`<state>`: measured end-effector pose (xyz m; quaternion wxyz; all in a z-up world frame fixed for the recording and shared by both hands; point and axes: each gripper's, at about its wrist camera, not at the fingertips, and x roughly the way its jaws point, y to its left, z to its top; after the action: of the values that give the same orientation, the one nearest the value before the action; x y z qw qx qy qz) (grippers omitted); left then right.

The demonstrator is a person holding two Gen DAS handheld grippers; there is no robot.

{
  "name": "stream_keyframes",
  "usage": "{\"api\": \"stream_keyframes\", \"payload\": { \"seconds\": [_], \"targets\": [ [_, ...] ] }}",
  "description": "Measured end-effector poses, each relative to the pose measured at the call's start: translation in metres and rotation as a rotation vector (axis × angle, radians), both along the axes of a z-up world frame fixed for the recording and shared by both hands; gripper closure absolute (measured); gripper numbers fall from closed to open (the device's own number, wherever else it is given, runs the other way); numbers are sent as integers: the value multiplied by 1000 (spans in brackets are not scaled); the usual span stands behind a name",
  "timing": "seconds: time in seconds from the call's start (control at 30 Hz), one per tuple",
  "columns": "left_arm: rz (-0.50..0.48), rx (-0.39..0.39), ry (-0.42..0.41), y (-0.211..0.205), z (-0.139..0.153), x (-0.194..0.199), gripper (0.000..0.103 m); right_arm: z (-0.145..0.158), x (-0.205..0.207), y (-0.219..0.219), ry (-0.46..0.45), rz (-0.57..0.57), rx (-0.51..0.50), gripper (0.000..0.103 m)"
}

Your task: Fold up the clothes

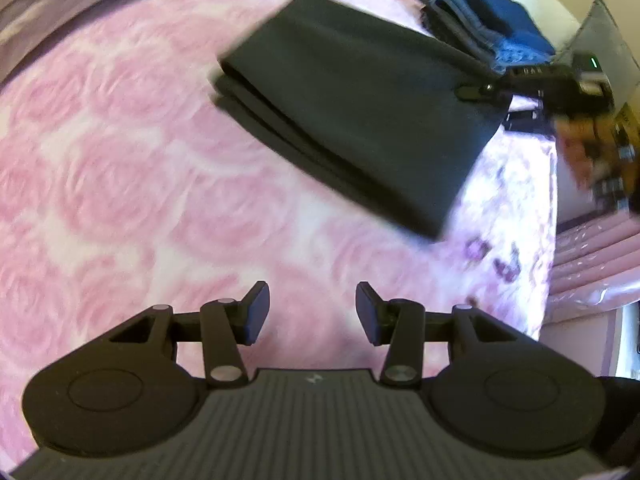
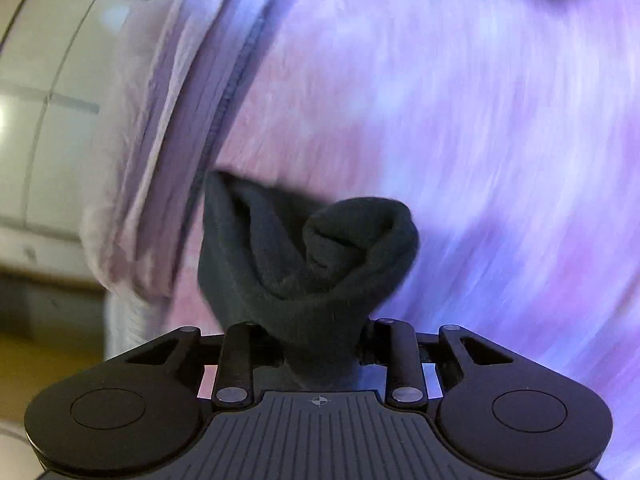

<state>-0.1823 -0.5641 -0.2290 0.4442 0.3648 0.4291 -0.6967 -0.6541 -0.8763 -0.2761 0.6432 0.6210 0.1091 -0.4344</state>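
Note:
A folded black garment [image 1: 352, 112] lies on the pink rose-patterned bedspread [image 1: 120, 168] in the left wrist view. My left gripper [image 1: 312, 312] is open and empty, hovering over the bedspread short of the garment's near edge. My right gripper [image 1: 480, 90] shows at the garment's right corner in that view. In the right wrist view my right gripper [image 2: 316, 340] is shut on a bunched fold of the black garment [image 2: 304, 256], held over the bedspread [image 2: 480, 140]. Both views are motion-blurred.
A stack of folded dark blue and denim clothes [image 1: 480, 20] sits beyond the black garment. The bed's right edge [image 1: 548, 240] drops off to pink packages [image 1: 596, 256]. In the right wrist view the bed edge [image 2: 160, 160] and a tiled floor [image 2: 40, 120] lie at left.

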Motion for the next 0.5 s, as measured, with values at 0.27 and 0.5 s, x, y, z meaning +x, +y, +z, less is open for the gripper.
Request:
{"api": "stream_keyframes", "payload": {
  "seconds": [0.27, 0.5],
  "targets": [
    [-142, -143, -147, -53, 7, -64, 61, 31, -48, -75, 429, 138, -103, 55],
    [-698, -448, -599, -81, -22, -130, 56, 55, -1, 9, 543, 92, -208, 54]
  ]
}}
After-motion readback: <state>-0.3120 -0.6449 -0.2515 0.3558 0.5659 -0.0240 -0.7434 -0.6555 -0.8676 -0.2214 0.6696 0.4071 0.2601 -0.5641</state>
